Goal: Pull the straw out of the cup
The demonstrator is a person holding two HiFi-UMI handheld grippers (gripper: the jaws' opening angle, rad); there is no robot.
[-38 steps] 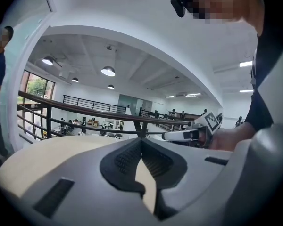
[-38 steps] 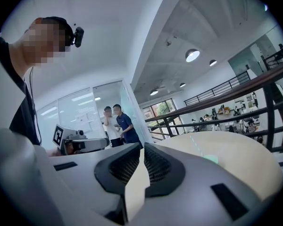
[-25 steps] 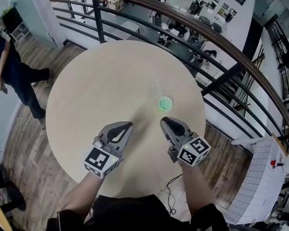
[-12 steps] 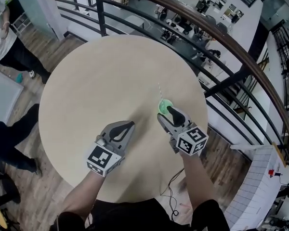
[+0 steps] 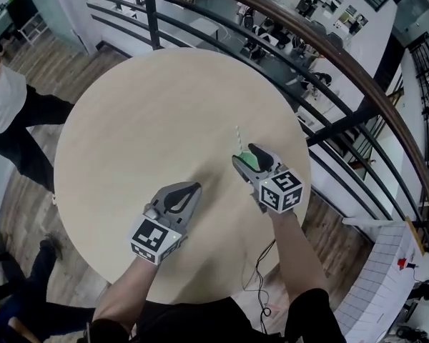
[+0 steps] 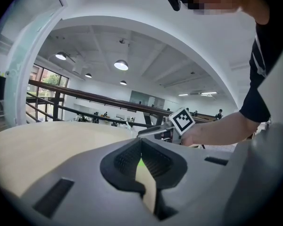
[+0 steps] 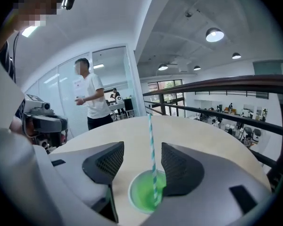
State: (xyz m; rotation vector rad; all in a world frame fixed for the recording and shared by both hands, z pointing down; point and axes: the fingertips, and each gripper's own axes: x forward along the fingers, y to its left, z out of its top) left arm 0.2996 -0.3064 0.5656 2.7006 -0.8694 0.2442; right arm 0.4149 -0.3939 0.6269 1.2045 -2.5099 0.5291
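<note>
Straw [image 7: 151,140] upright in cup [image 7: 140,196], between spread jaws of right tool [image 7: 140,157], ungripped. Centre, pinch above rim, pull straight up. Left tool [image 6: 141,160] closed, empty, 8 o'clock of cup.

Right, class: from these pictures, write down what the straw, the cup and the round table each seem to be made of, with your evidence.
Straw: probably paper, matte, with printed teal and white spiral stripes.
Cup: likely plastic, smooth bright green with a pale rim.
Table: pale wood or wood-look laminate, matte, even beige.

right claw [image 7: 142,154] jaws apart | green cup [image 7: 139,197] between | striped straw [image 7: 151,140] upright, seemingly untouched
</note>
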